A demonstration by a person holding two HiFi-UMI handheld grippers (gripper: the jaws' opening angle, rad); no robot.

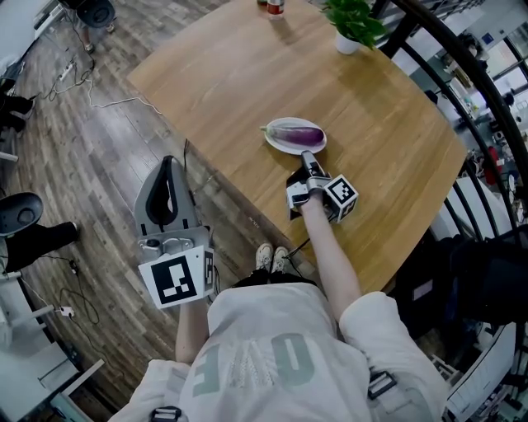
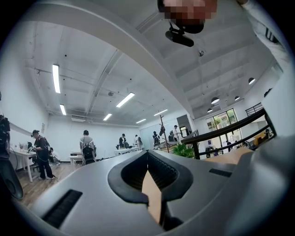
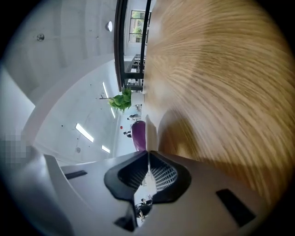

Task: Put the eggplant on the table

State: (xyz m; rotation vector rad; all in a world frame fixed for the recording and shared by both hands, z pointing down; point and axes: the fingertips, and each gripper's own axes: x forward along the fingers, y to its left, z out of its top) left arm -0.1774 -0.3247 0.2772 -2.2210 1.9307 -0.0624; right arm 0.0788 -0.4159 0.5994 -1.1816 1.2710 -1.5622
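A purple eggplant [image 1: 297, 133] lies on a small white plate [image 1: 276, 145] near the front of the wooden table [image 1: 223, 74]. My right gripper [image 1: 306, 155] is shut and empty, its tips just short of the plate's near rim and low over the tabletop. In the right gripper view the picture is rolled: the eggplant [image 3: 138, 135] and the plate's edge [image 3: 151, 132] show just past the closed jaws [image 3: 148, 154]. My left gripper [image 1: 170, 161] hangs off the table's left edge over the floor, shut with nothing in it. Its own view looks out level across the room over the closed jaws [image 2: 147, 156].
A potted plant [image 1: 355, 21] and a small can [image 1: 275, 7] stand at the table's far end. A black curved railing [image 1: 462, 74] runs along the right side. Cables and chair bases lie on the wooden floor [image 1: 91, 173] at left. People stand far off in the left gripper view.
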